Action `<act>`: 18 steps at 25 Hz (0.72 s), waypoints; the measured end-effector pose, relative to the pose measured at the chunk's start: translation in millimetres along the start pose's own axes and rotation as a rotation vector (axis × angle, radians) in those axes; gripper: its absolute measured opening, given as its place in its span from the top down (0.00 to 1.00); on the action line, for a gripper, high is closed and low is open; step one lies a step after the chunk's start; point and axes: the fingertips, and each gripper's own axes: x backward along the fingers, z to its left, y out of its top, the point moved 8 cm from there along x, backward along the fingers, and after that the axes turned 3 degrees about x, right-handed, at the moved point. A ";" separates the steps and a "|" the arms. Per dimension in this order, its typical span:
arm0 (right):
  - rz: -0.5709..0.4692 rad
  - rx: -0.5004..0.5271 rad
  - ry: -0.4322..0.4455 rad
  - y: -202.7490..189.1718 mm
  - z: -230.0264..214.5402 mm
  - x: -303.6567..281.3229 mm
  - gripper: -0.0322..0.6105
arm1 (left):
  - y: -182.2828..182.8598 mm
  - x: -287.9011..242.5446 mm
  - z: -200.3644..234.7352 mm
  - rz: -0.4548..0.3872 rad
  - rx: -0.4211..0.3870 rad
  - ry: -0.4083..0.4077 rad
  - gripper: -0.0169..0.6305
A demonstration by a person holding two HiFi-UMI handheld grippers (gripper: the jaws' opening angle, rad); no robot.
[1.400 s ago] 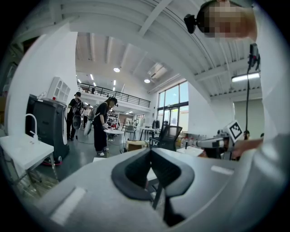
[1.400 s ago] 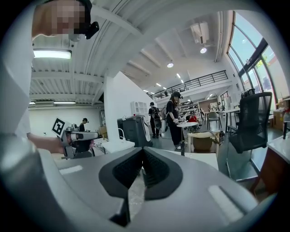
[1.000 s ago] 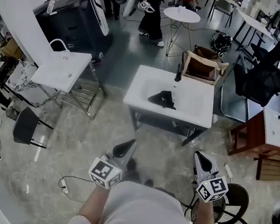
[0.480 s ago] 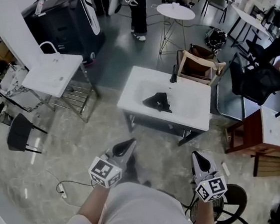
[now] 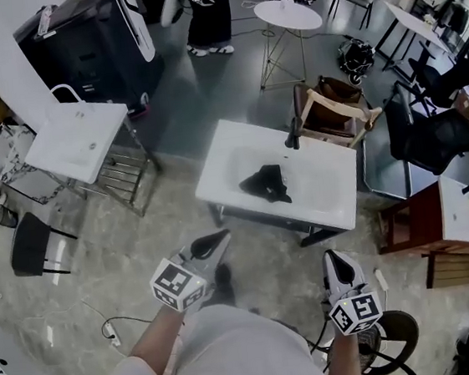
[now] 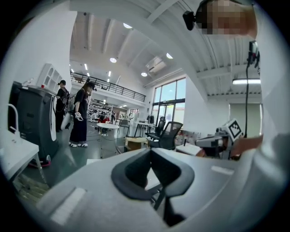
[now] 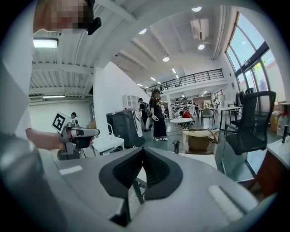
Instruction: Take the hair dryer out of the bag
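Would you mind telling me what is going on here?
A person holds a gripper in each hand. The left gripper and right gripper are both shut and empty, short of the white table. The black bag lies on it untouched; no hair dryer shows.

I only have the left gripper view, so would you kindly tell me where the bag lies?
Observer: In the head view, the black bag lies on the white table, ahead of the left gripper and the right gripper and touching neither.
Operator: Thank you. Is the right gripper holding anything?
Observer: No. The right gripper view shows its jaws together with nothing between them.
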 end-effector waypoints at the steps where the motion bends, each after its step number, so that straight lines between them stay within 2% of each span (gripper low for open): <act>1: 0.000 0.001 -0.001 2.9 0.4 -8.9 0.95 | 3.2 -4.3 9.8 0.001 0.000 -0.006 0.97; 11: 0.015 -0.026 -0.114 31.5 5.9 -94.2 0.95 | 29.9 -40.2 107.9 0.018 -0.011 -0.096 0.97; 18: 0.014 -0.050 -0.154 37.8 8.3 -143.0 0.96 | 38.0 -58.7 162.0 0.031 -0.019 -0.145 0.97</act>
